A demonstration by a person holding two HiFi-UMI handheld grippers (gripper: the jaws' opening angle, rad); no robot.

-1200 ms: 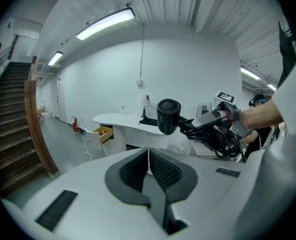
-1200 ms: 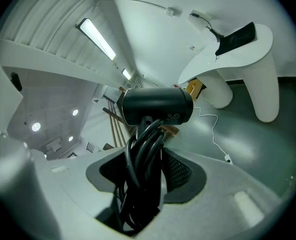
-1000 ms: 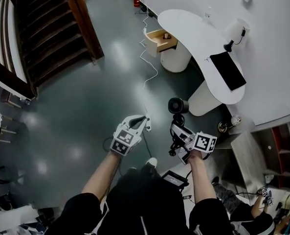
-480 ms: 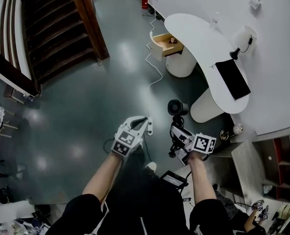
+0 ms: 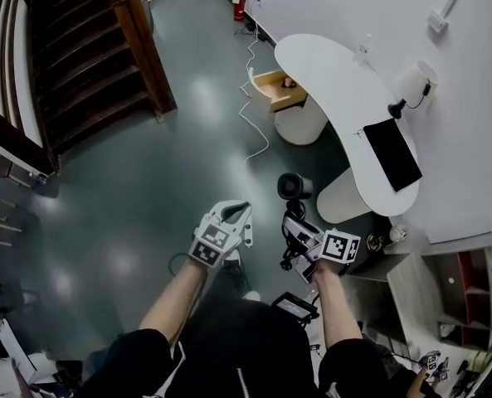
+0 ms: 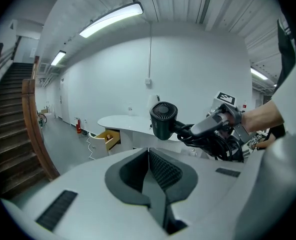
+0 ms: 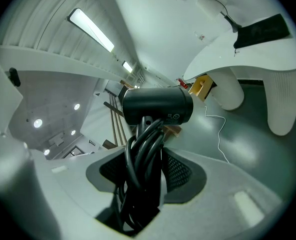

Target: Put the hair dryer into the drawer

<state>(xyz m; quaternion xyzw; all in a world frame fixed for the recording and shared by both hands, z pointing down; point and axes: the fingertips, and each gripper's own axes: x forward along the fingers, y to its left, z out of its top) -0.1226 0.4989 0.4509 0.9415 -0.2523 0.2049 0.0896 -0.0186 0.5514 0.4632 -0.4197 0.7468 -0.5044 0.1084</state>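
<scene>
Over the last second the white counter (image 5: 337, 73) and its open drawer (image 5: 280, 89) have slid lower in the head view while both arms kept their pose. I judge the person is walking toward the drawer, still well apart across the floor (image 5: 146, 181). The right claw (image 5: 295, 225) stays clamped on the cord-wrapped handle of the black hair dryer (image 5: 294, 186), while the left claw (image 5: 242, 211) rides beside it, jaws pressed together on nothing, so only the approach and placing remain.
</scene>
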